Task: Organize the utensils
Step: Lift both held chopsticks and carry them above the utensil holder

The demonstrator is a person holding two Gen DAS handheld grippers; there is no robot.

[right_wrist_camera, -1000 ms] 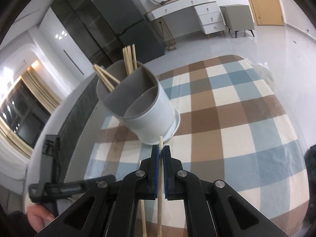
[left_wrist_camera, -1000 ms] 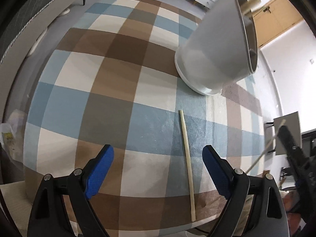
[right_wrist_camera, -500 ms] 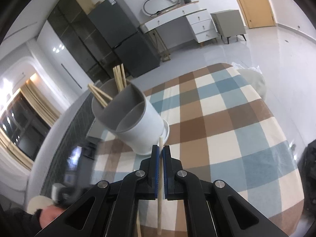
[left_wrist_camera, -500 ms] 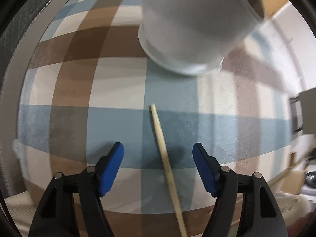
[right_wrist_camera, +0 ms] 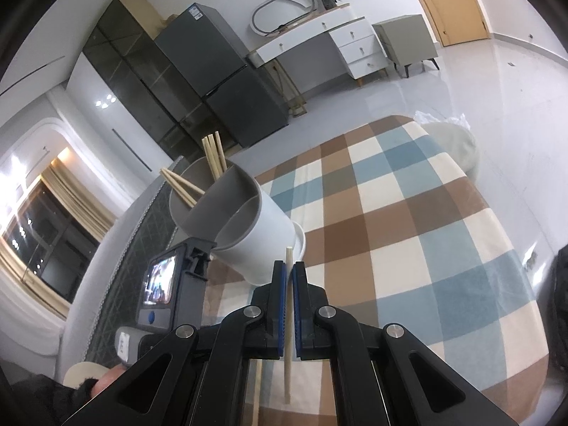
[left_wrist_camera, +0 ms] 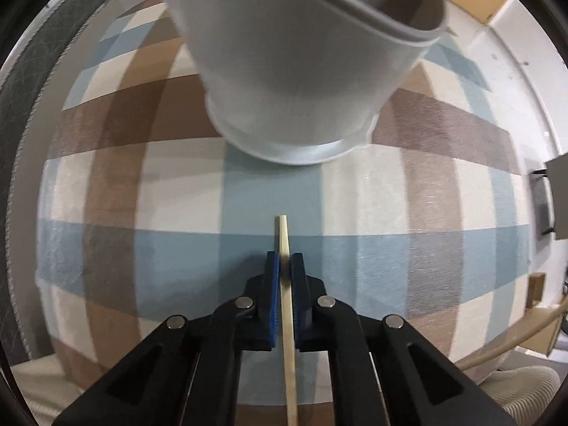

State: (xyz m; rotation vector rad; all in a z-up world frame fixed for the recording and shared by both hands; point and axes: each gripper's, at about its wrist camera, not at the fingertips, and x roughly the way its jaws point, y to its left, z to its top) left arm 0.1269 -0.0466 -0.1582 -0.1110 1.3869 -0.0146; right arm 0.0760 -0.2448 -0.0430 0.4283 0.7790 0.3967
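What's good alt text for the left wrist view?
The left gripper has its blue jaws shut on a pale wooden chopstick lying on a blue, brown and cream checked tablecloth. Just beyond stands a grey divided utensil holder.

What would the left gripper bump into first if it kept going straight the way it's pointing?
Probably the checked tablecloth. The left gripper, shut on a chopstick, points steeply down at it. The white holder stands further ahead.
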